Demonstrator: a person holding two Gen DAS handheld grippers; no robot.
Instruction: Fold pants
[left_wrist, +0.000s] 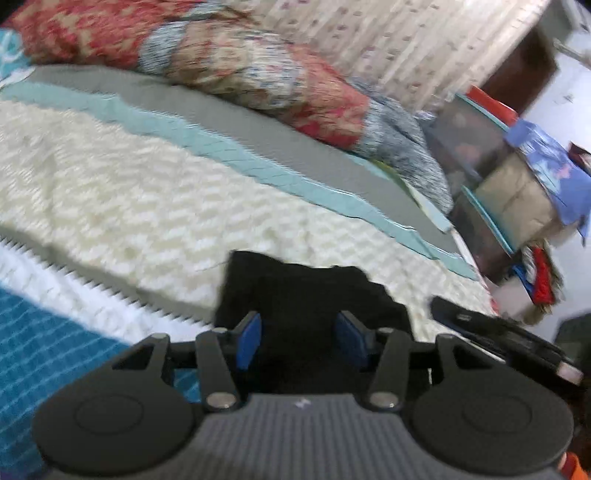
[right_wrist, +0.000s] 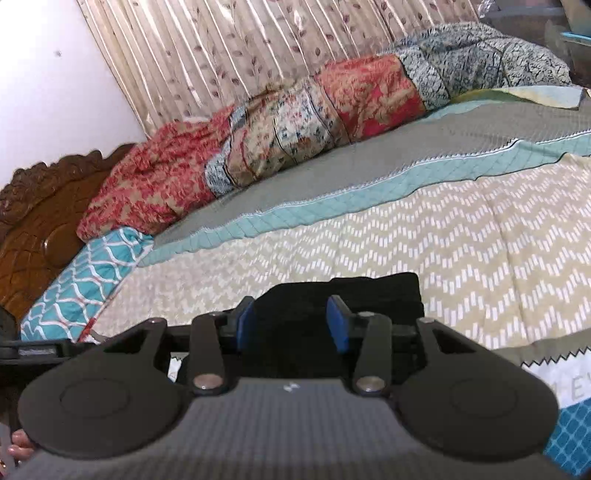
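The black pants (left_wrist: 303, 291) lie as a compact dark bundle on the cream zigzag bedspread (left_wrist: 129, 192), just ahead of my left gripper (left_wrist: 299, 339). Its blue pads stand apart with the dark cloth between and below them; no grip shows. In the right wrist view the same pants (right_wrist: 351, 291) lie in front of my right gripper (right_wrist: 291, 325), whose blue pads are also apart over the cloth. The near part of the pants is hidden behind both gripper bodies. The left view is motion-blurred.
A rolled patchwork quilt (right_wrist: 295, 122) lies along the far side of the bed by the curtain (right_wrist: 240, 48). A teal patterned pillow (right_wrist: 88, 273) and carved wooden headboard (right_wrist: 33, 221) are at left. Storage boxes (left_wrist: 509, 177) stand past the bed's end. The other gripper (left_wrist: 498, 332) shows at right.
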